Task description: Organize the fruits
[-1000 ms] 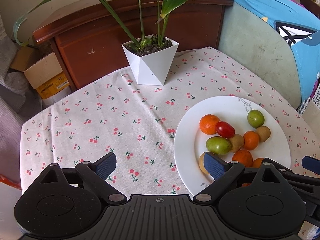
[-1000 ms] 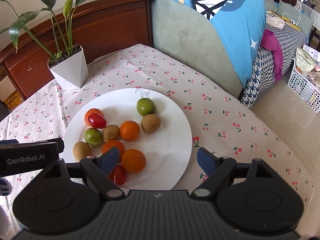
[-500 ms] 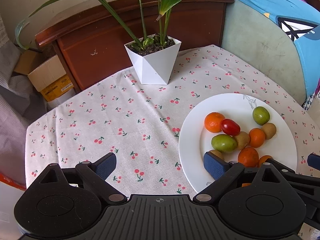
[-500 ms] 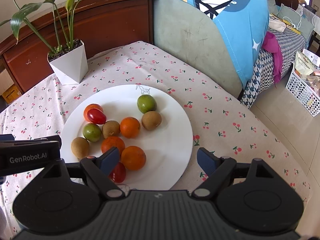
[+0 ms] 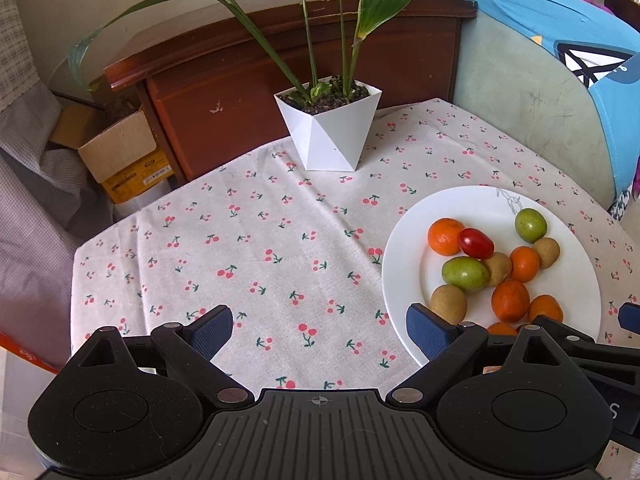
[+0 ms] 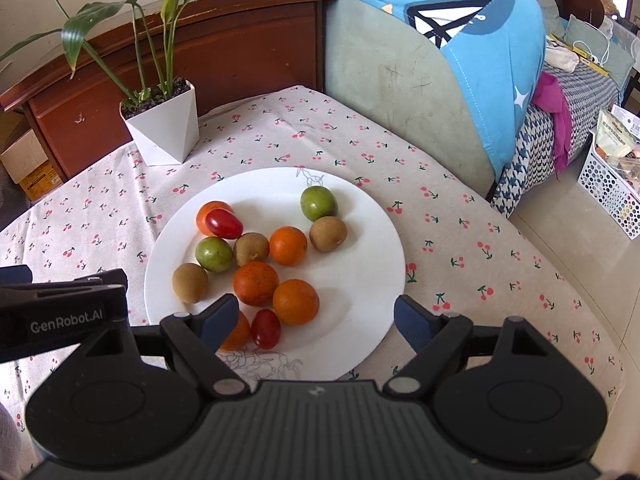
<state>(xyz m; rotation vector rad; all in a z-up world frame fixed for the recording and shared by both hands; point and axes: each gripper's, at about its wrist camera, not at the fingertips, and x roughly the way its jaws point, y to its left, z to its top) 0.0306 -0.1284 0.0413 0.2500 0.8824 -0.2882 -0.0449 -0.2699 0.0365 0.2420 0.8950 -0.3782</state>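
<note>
A white plate (image 6: pixel 360 216) on the cherry-print tablecloth holds several small fruits: oranges (image 6: pixel 288 245), brown kiwis (image 6: pixel 328 233), green fruits (image 6: pixel 318 203) and red cherry tomatoes (image 6: pixel 223 223). The plate also shows in the left wrist view (image 5: pixel 460 208) at the right. My right gripper (image 6: pixel 316 320) is open and empty above the plate's near edge, its left finger over an orange. My left gripper (image 5: pixel 320 330) is open and empty over bare cloth, just left of the plate.
A white faceted plant pot (image 5: pixel 328 128) with long leaves stands at the table's back. A dark wooden headboard (image 5: pixel 280 68) and a cardboard box (image 5: pixel 120 152) lie behind. A blue-covered sofa (image 6: pixel 460 52) borders the right, with a white basket (image 6: pixel 608 184) on the floor.
Both grippers have drawn back and risen a little, so the plate and pot sit slightly further off. Both stay open and the fruits have not moved.
</note>
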